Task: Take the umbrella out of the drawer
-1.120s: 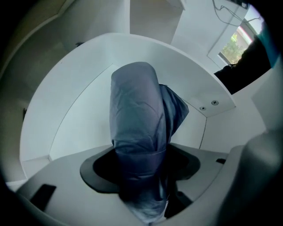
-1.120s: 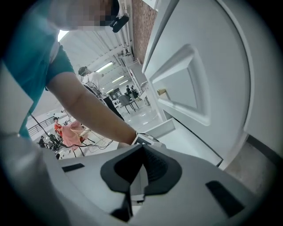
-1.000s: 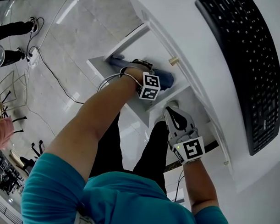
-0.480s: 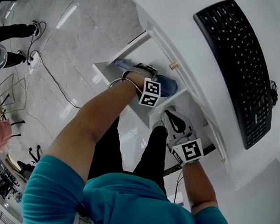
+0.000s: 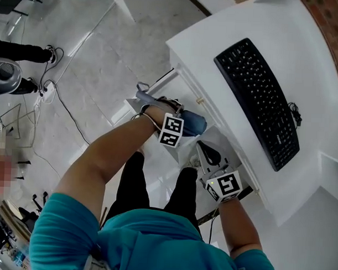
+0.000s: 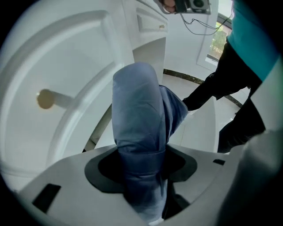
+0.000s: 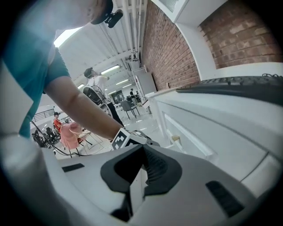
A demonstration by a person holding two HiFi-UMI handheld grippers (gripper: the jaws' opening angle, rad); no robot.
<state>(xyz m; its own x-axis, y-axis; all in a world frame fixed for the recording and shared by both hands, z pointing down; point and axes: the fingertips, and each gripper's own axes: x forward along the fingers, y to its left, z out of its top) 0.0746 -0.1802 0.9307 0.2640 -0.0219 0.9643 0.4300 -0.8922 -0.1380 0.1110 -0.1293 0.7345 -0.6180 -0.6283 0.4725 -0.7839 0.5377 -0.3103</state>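
**Umbrella in my left claw, up over the open drawer**

My left claw (image 5: 167,109) is clenched round the folded blue umbrella (image 6: 137,114). In the left gripper view the cloth fills the gap between my jaws and bulges out past them, and the jaws have just been drawing in on it. The claw points steeply down.

In the head view the umbrella lies crosswise in my grip. One end reaches to the far left over the pale tiled floor (image 5: 88,62), and the thicker end sits to the right, close to the front of the white desk (image 5: 325,109). It hangs above the open drawer (image 5: 131,105). I cannot tell whether its lower side is wholly clear of the drawer walls.

In the left gripper view a small round knob (image 6: 44,99) stands out from a white panel to the left of the umbrella.

My right claw (image 7: 141,152) is clenched on nothing, its two pads meeting with no object between them. In the head view it sits near and to the right of the left claw, just in front of the desk edge and apart from the umbrella. Its own view looks along the white desk front, with the marker cube of my left claw showing beyond the jaws.

A black keyboard (image 5: 257,101) lies on the desk top, well to the right of both claws. A dark cable (image 5: 65,95) trails over the floor at the far left. My teal sleeve (image 5: 126,241) fills the near edge of the head view.
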